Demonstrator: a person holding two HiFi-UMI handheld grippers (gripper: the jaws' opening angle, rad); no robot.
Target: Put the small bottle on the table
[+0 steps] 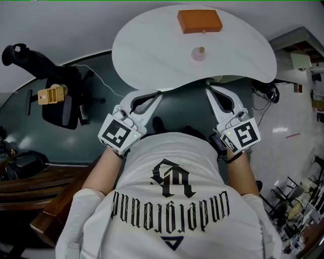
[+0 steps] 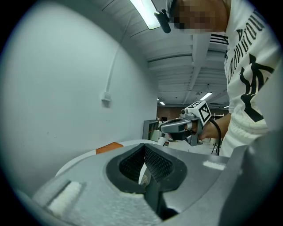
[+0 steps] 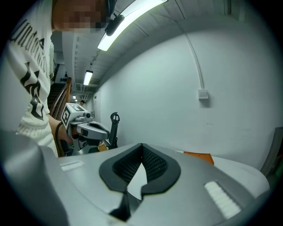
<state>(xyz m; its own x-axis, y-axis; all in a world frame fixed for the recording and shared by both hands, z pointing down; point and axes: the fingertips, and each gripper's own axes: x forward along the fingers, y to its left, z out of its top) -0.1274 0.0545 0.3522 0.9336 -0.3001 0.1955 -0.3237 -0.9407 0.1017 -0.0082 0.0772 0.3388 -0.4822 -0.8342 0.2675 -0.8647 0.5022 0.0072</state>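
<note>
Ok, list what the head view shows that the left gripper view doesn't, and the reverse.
Head view only: the small bottle on the white table, in front of the orange block, and a yellow object off to the left. Left gripper view only: the ceiling light and the wall box with its cable. Both: the white table, the orange block and the right hand-held gripper.

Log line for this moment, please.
left hand-held gripper: shut, empty | right hand-held gripper: shut, empty | small bottle: on table, untouched
</note>
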